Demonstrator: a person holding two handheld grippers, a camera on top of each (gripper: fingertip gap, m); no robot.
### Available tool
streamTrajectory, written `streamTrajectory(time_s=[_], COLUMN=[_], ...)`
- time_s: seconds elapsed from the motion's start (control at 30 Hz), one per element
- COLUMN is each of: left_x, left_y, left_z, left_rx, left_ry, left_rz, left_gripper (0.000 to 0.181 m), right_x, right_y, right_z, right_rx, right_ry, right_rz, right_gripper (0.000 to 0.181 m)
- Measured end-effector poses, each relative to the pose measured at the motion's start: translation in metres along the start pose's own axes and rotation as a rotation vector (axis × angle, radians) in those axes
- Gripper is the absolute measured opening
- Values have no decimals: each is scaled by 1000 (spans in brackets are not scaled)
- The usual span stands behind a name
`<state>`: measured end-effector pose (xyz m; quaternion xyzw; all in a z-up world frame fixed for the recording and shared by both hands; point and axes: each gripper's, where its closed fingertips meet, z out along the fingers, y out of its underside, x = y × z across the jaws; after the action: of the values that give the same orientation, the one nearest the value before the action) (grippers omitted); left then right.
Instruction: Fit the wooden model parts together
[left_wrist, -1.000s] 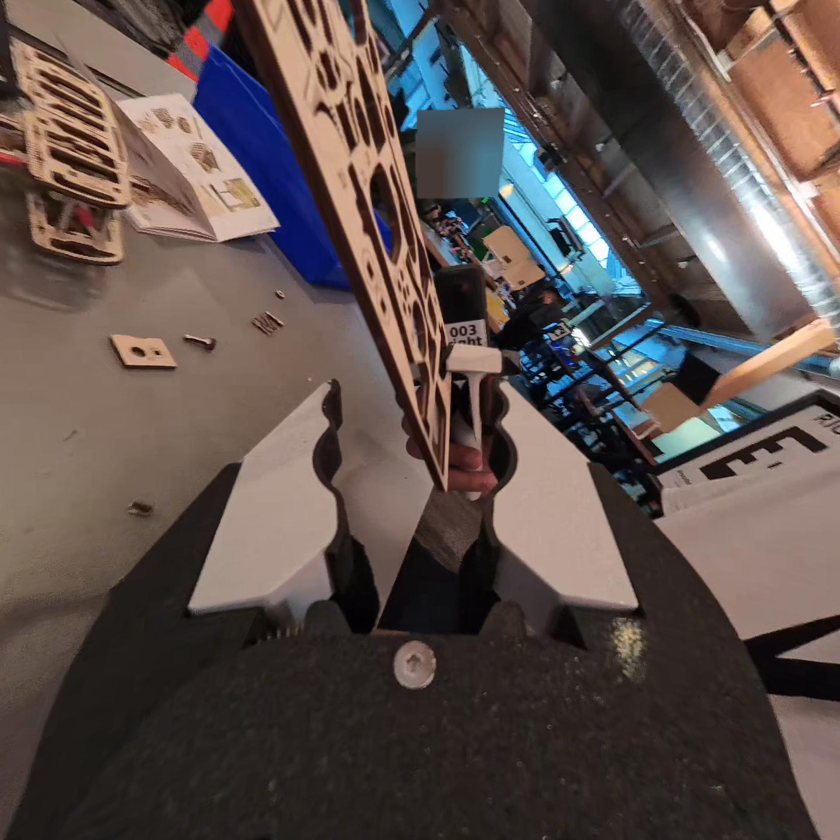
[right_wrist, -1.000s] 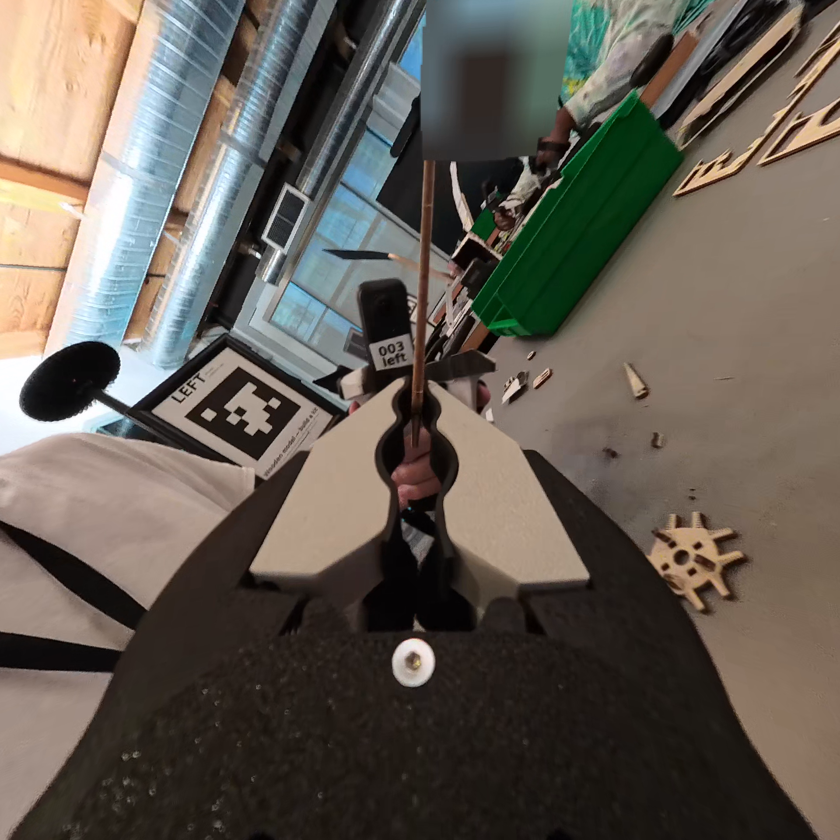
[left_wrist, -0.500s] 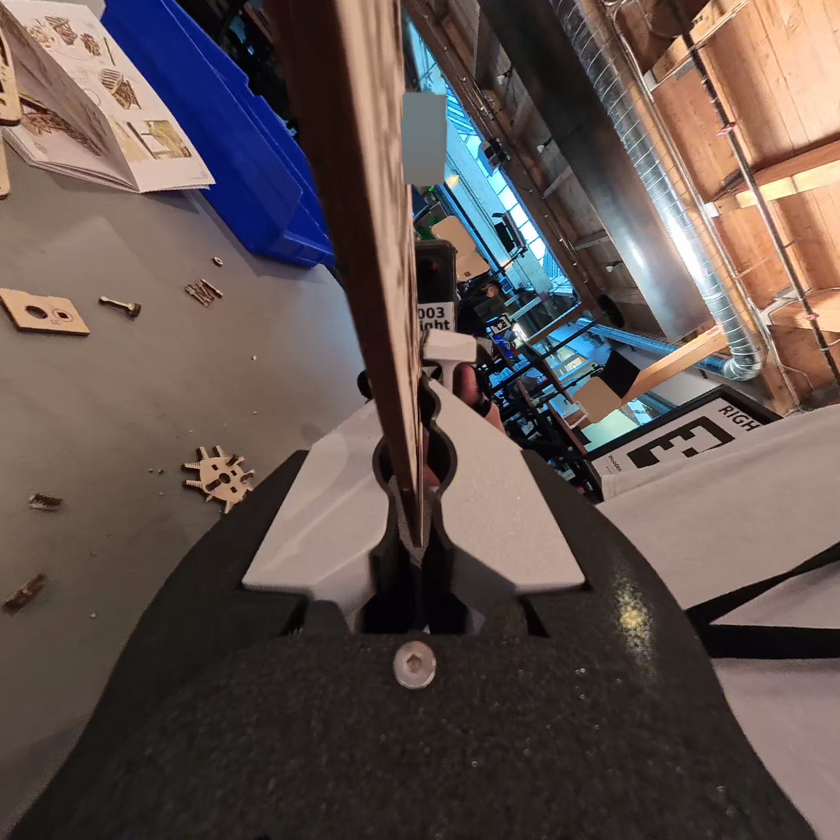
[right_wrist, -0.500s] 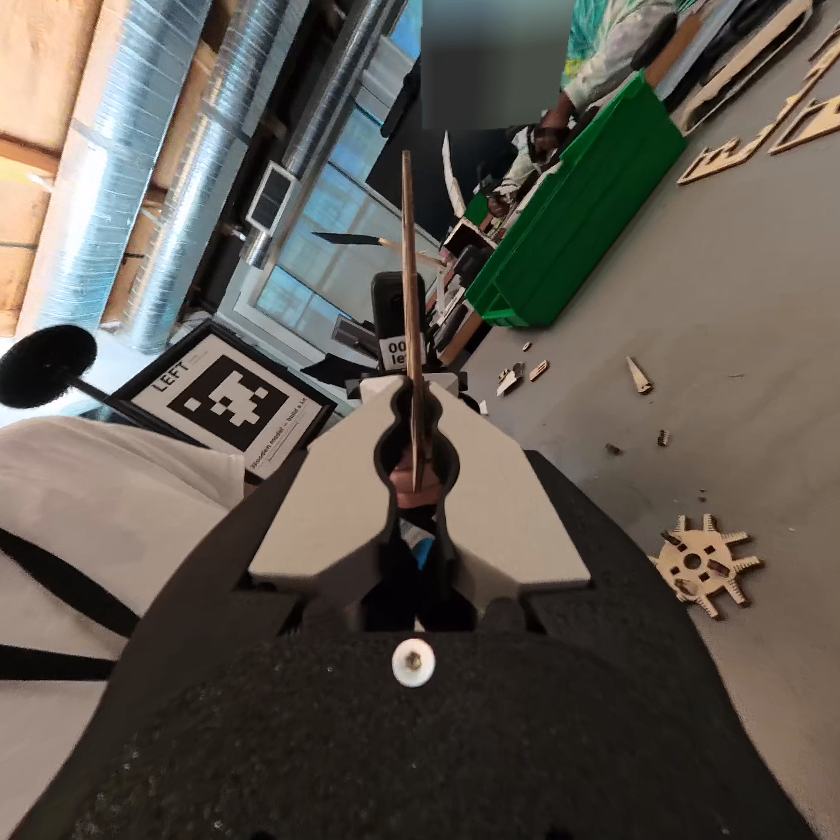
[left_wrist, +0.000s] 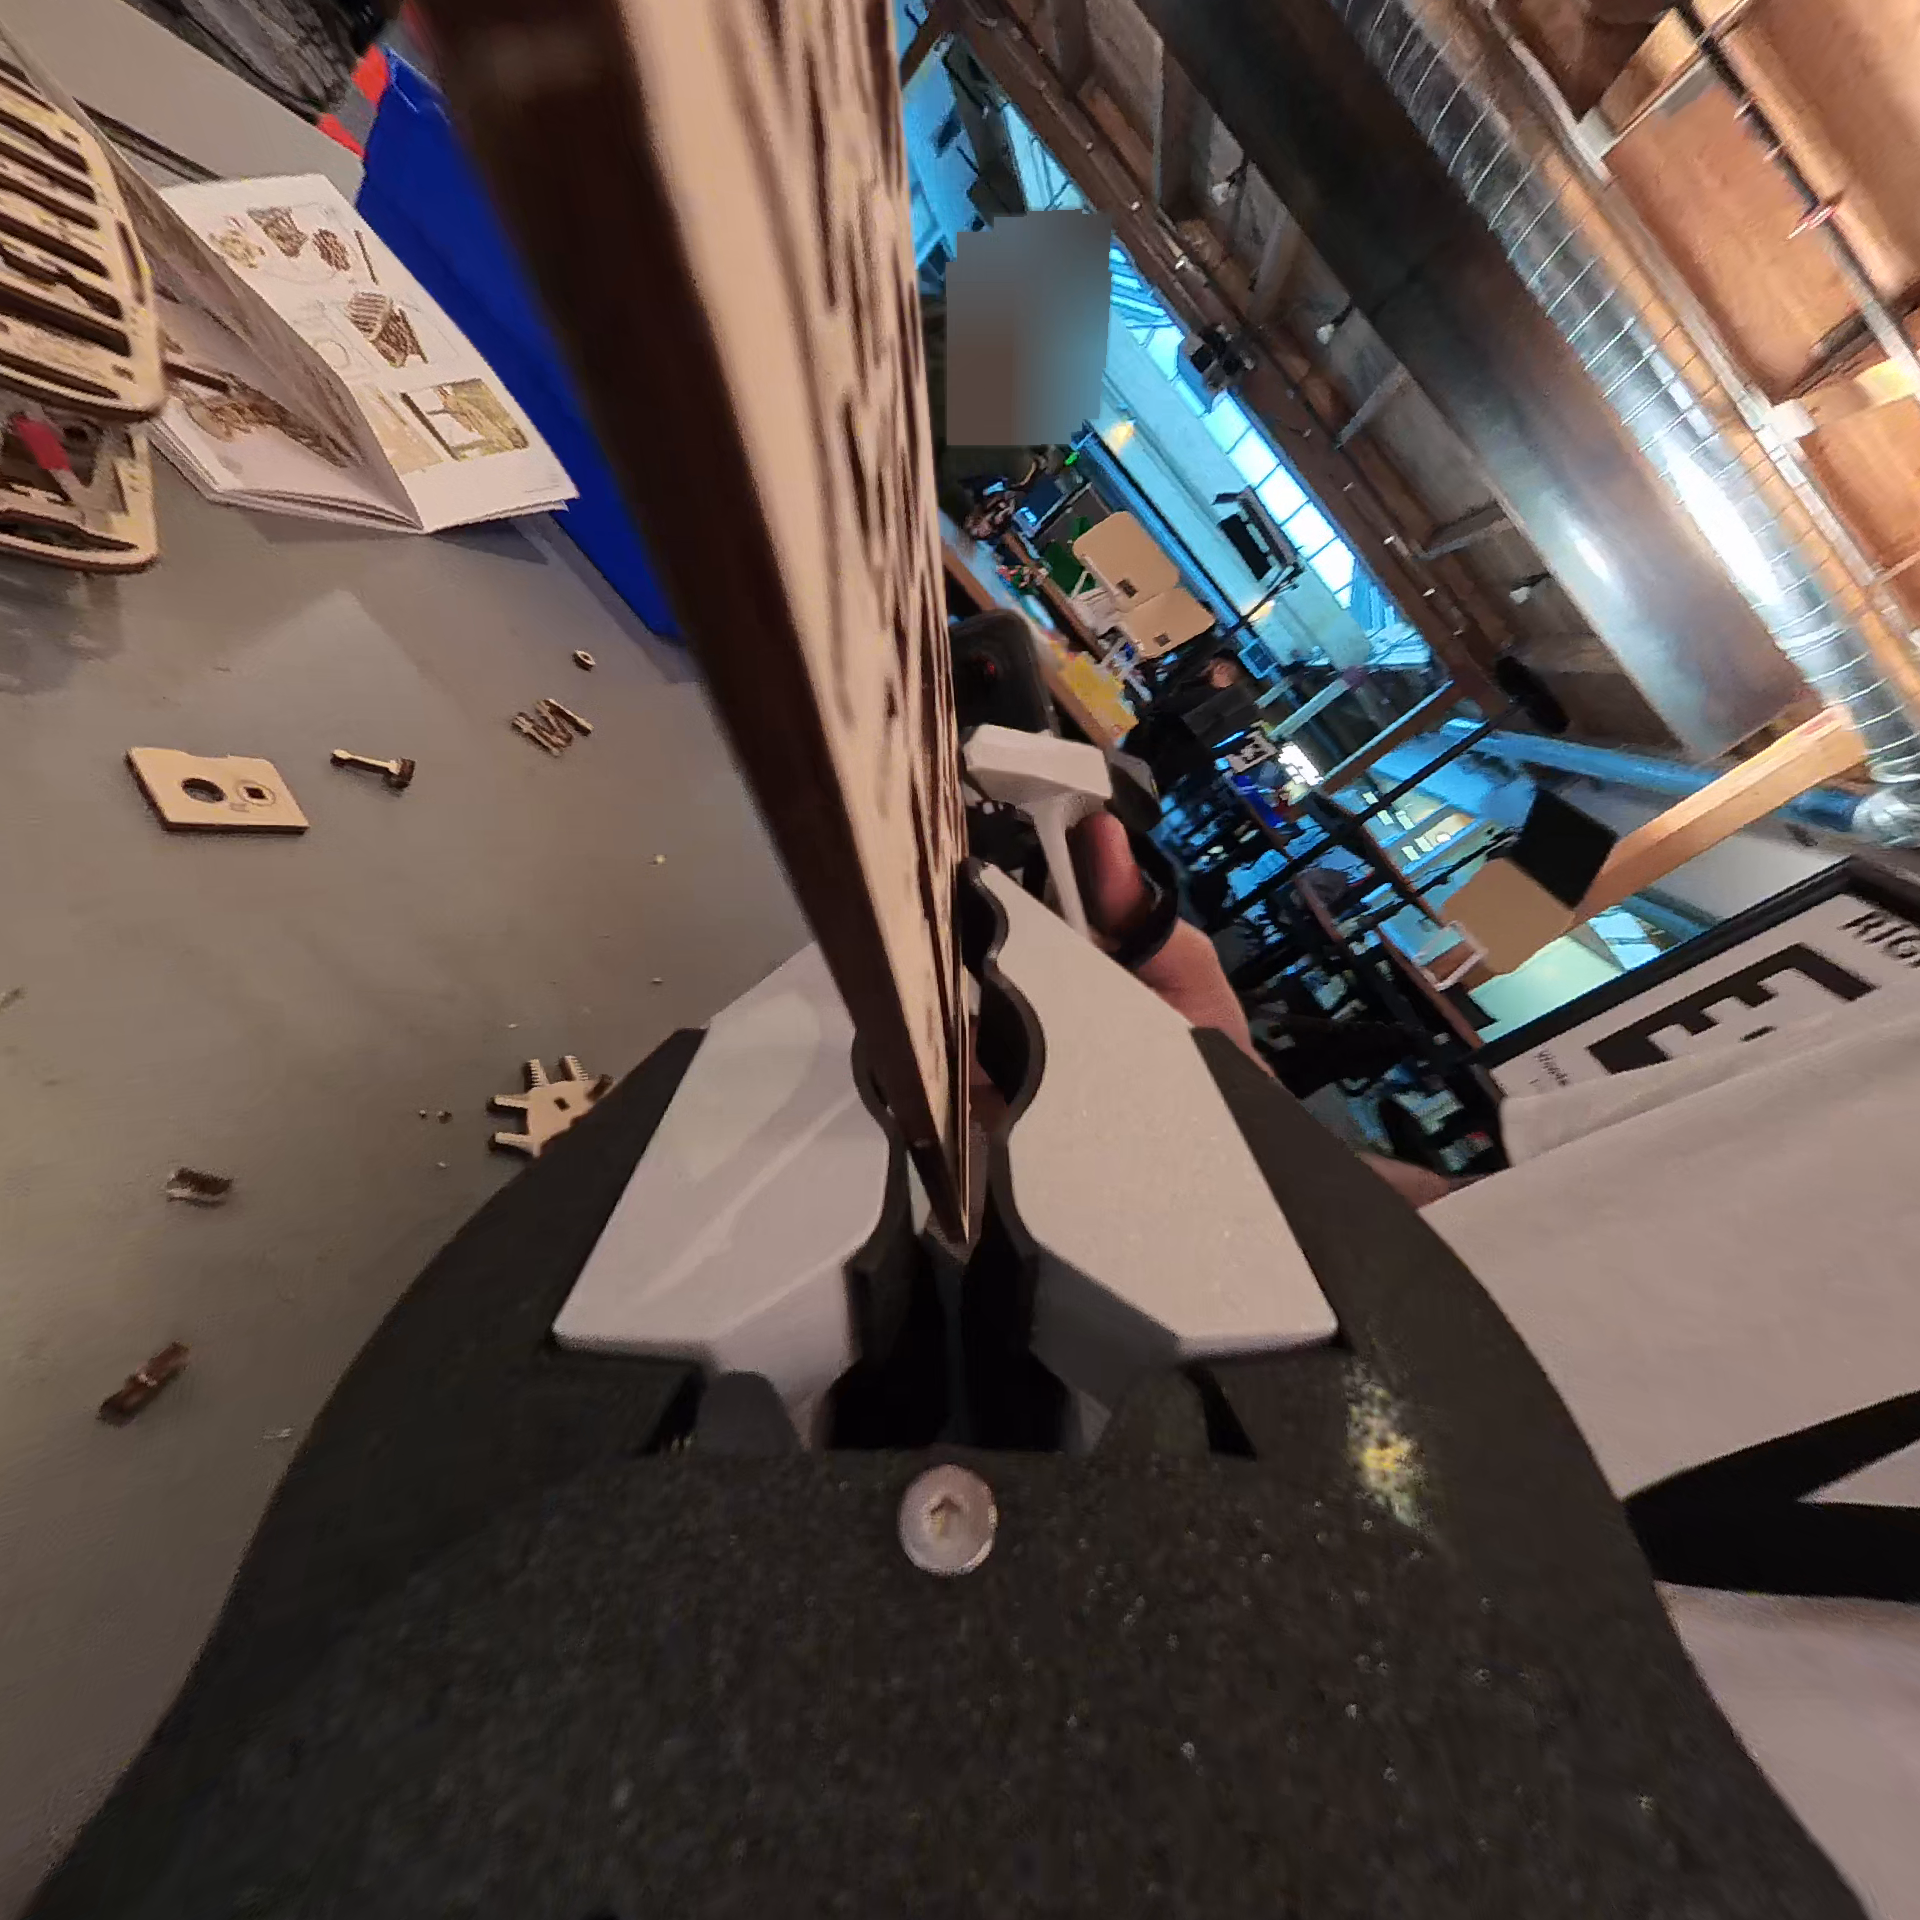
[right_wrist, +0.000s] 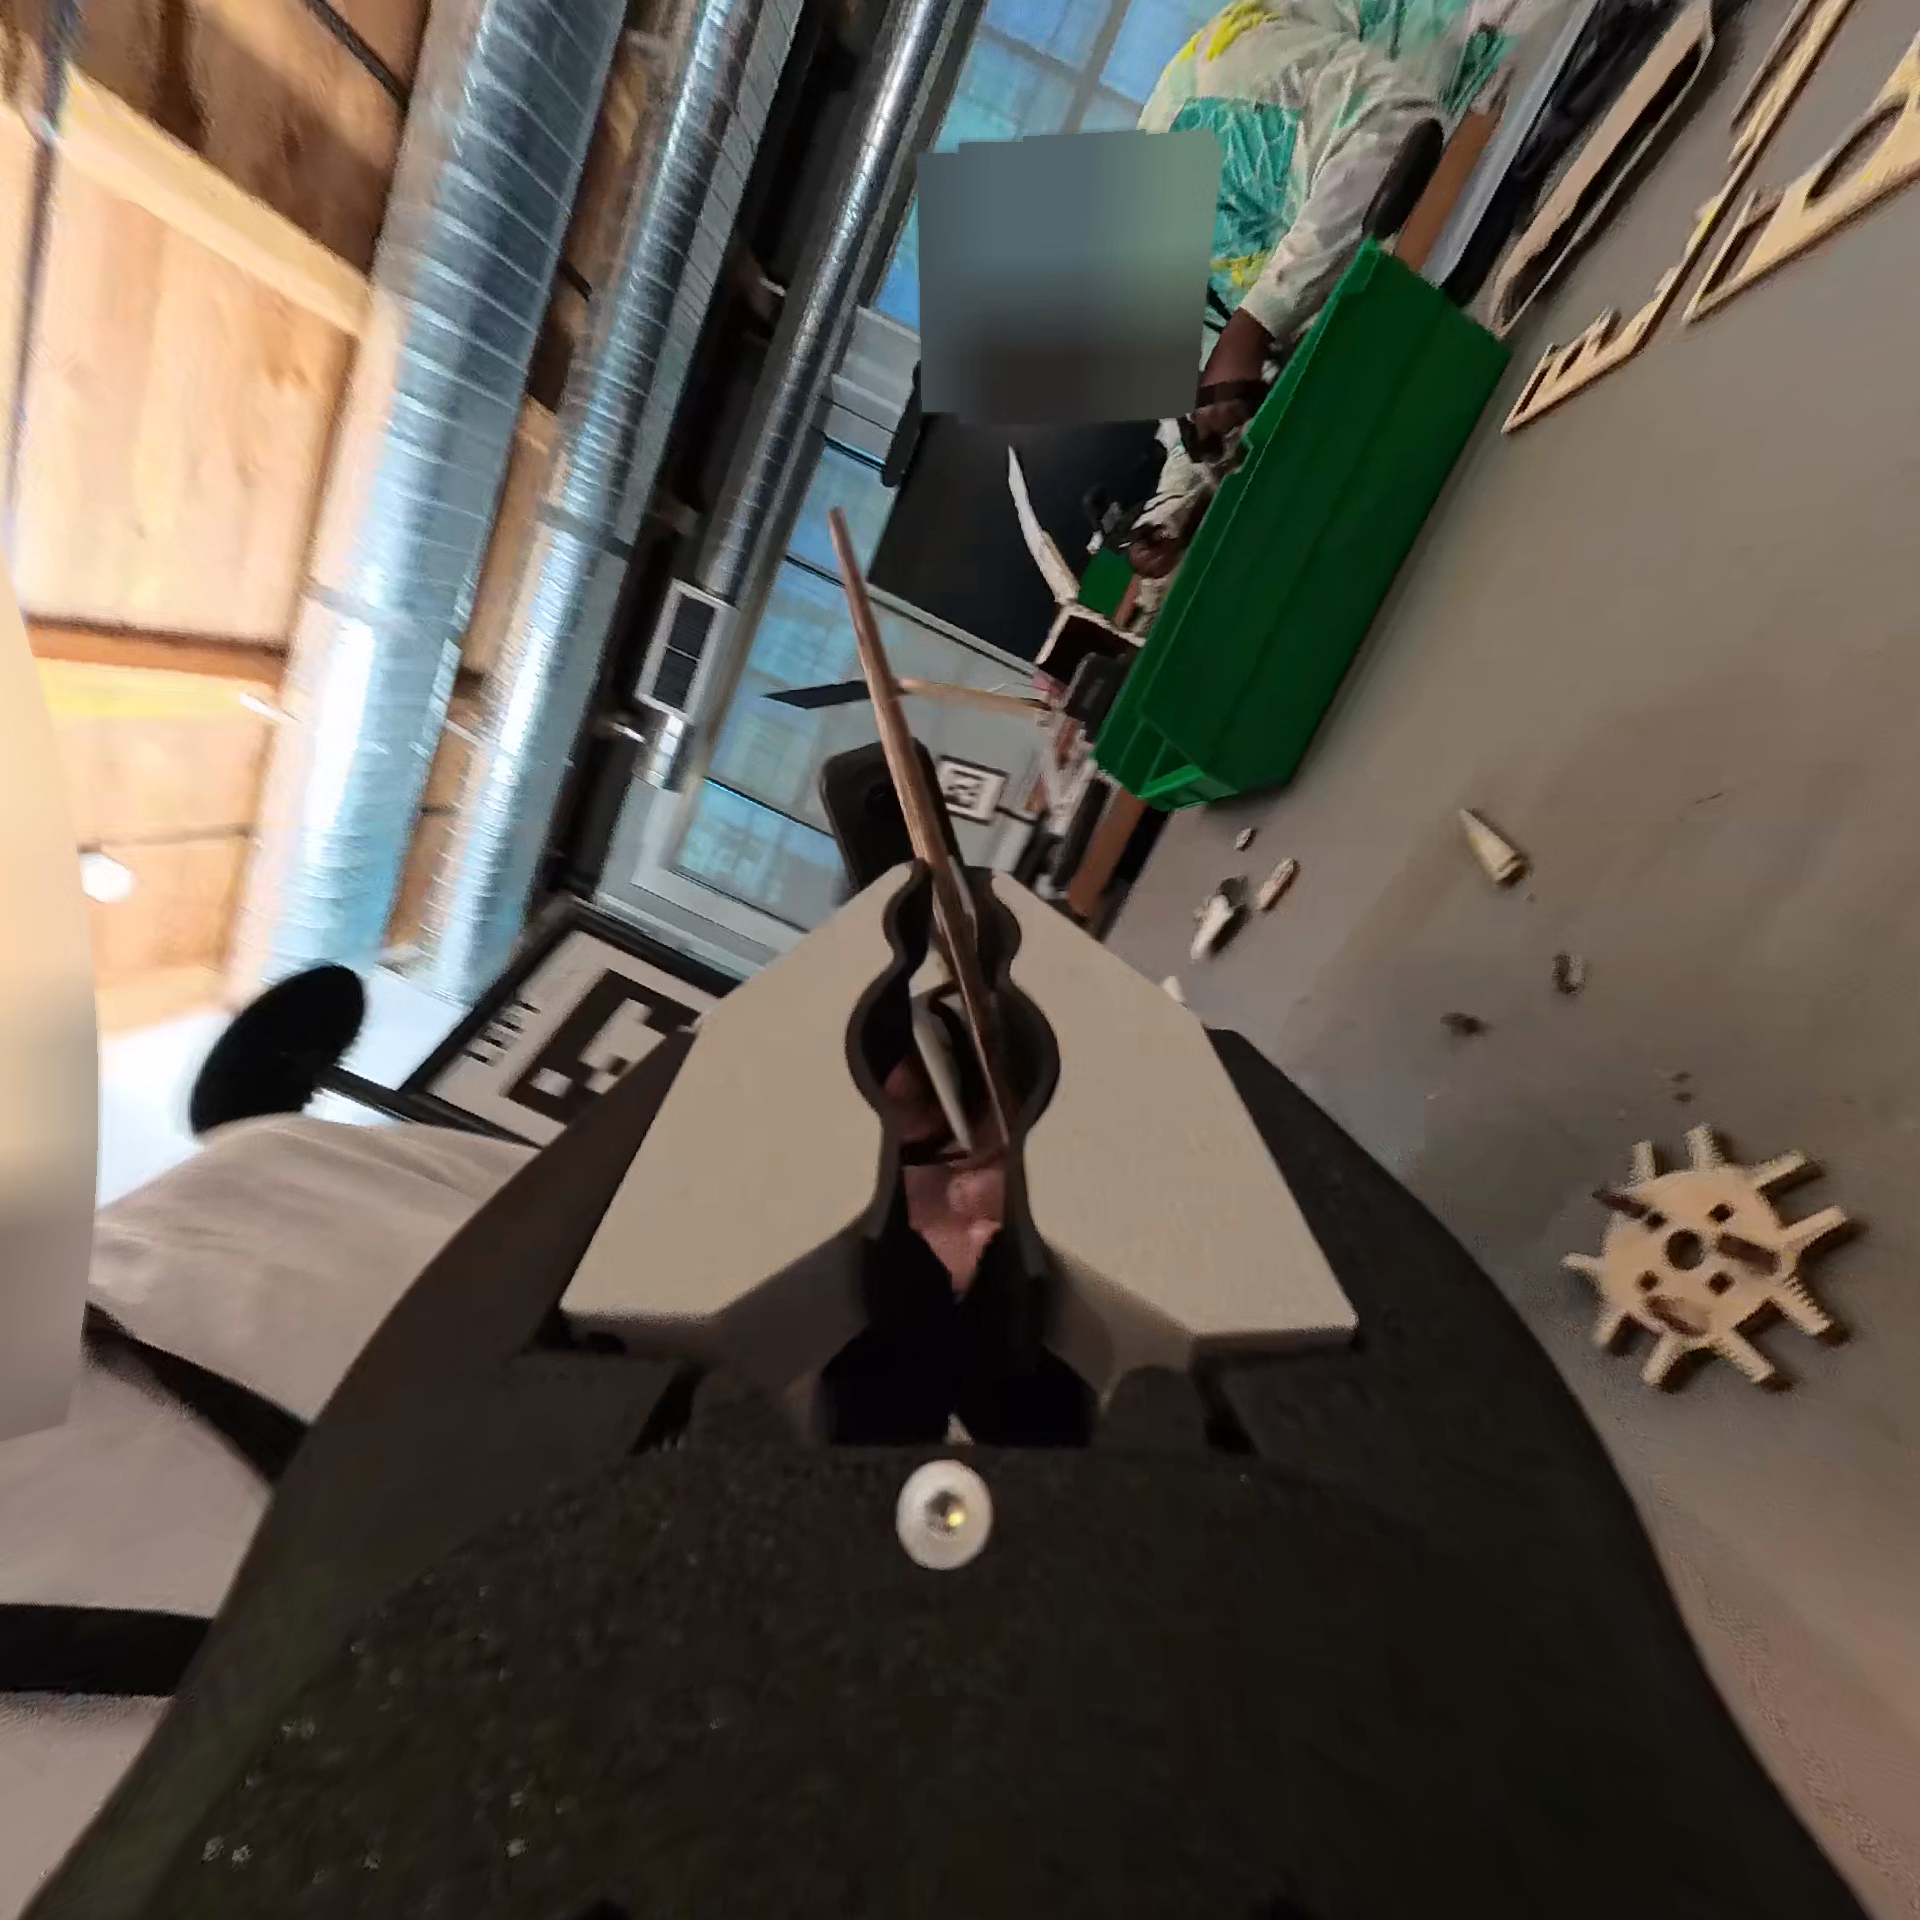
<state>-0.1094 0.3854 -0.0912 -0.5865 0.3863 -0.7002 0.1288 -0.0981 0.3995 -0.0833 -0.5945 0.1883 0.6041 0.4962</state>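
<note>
- The left gripper (left_wrist: 951, 1049) is closed on the lower edge of the wooden sheet (left_wrist: 790, 436), which stands up out of its jaws, off the tabletop (left_wrist: 343, 987).
- The right gripper (right_wrist: 951, 997) pinches the same sheet, seen edge-on, from the opposite side.
- The sheet looks thin, light and stiff; its laser-cut webs probably snap easily, so grip the solid border.
- A toothed wheel (right_wrist: 1714, 1257) lies loose on the tabletop, beside the right gripper.

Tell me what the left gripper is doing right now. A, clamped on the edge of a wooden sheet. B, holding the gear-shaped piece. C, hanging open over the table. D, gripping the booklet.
A: the left gripper has its fingers closed against the wooden sheet.
</note>
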Motion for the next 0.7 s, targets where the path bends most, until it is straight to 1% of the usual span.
streamTrajectory(time_s=[0.07, 0.1, 0.17, 0.27, 0.33, 0.43, 0.5, 0.63, 0.7], left_x=[-1, -3, -6, -6, -6, -3, -4, -7, -12], left_y=[2, 3, 5, 4, 4, 4, 4, 5, 8], left_z=[3, 4, 6, 7, 9, 11, 12, 14, 14], left_rx=[-5, -13, -19, -27, -31, -21, -24, -36, -51], left_ry=[-34, -54, -100, -195, -229, -249, -262, -279, -298], left_rz=[36, 50, 89, 229, 275, 315, 330, 336, 333], left_gripper=[1, 1, 1, 2, 3, 3, 3, 3, 3], right_x=[3, 7, 11, 10, 10, 6, 7, 10, 17], right_y=[-2, -2, -3, -5, -6, -6, -6, -7, -7], right_z=[-2, -4, -5, -5, -7, -9, -10, -13, -14], right_rx=[26, 35, 34, 22, 18, -1, -1, -20, -36], right_ry=[-32, -16, 38, 99, 127, 181, 201, 263, 317], right_rz=[98, 101, 43, -57, -94, -209, -244, -340, -389], right_gripper=[6, 6, 7, 8, 9, 10, 10, 10, 11])
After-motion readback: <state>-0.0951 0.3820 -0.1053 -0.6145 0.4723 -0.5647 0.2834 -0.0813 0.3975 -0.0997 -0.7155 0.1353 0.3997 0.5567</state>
